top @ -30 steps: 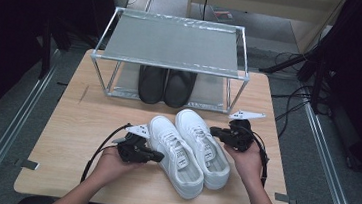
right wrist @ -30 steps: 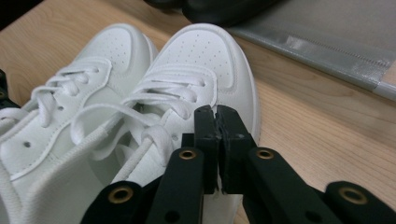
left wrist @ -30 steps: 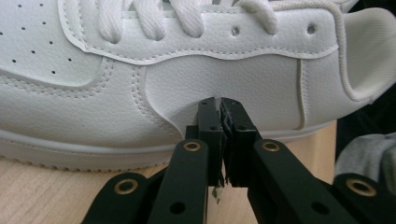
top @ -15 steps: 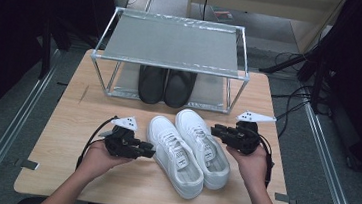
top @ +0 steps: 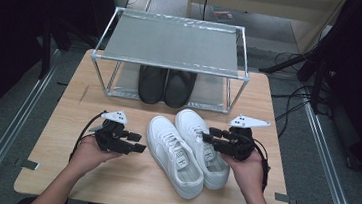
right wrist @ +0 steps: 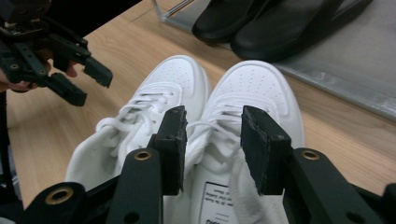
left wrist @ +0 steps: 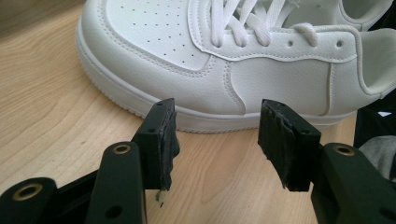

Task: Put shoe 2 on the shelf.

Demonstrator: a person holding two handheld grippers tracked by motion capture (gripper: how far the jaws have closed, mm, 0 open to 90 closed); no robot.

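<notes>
Now both white shoes (top: pixel 187 150) sit side by side mid-table (top: pixel 56 120), toes toward the rack (top: pixel 172 43), long axes running slightly aslant away from me. Left gripper (top: pixel 137 143) just left of the left shoe's flank, jaws just opened wide, nothing between them. Right gripper (top: pixel 208 135) at the right shoe's collar, jaws just opened too, gripping nothing; it's nearer.

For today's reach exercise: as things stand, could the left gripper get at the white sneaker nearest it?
Probably yes. The left gripper is open, its jaws pointing at the side of the left white sneaker, with bare table between them and nothing in the way.
</notes>
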